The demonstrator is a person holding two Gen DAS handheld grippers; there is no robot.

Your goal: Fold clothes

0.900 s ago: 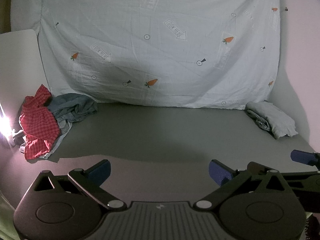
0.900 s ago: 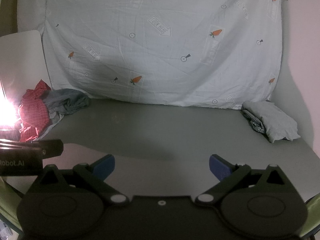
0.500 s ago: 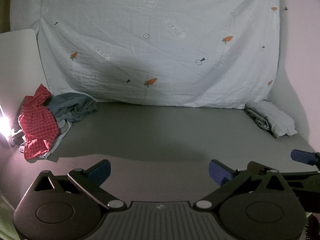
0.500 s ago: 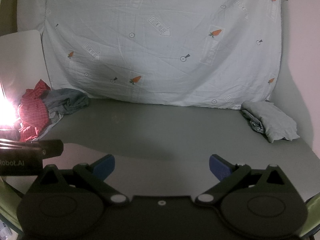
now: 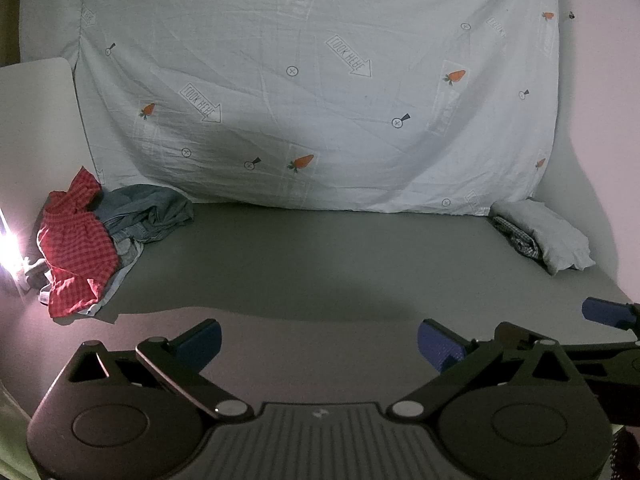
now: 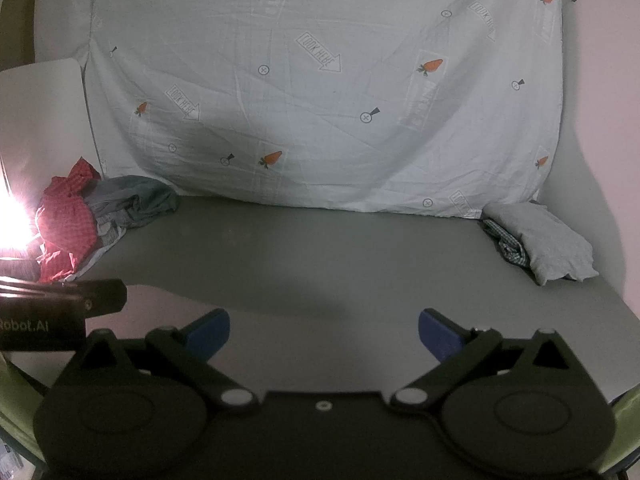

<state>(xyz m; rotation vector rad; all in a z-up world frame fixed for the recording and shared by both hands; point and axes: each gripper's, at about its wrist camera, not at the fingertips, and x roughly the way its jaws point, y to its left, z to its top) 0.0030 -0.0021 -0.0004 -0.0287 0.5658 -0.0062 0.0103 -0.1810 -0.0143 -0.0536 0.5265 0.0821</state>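
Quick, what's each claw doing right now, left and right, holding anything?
Left claw: open, holding nothing, above the grey table.
Right claw: open, holding nothing, above the same table.

Matt grey table (image 5: 320, 264), creased printed cotton sheet (image 5: 320, 92), crumpled red checked cloth (image 5: 76, 256), matt black plastic left gripper (image 5: 319, 344), blue rubbery pads (image 5: 438, 342).
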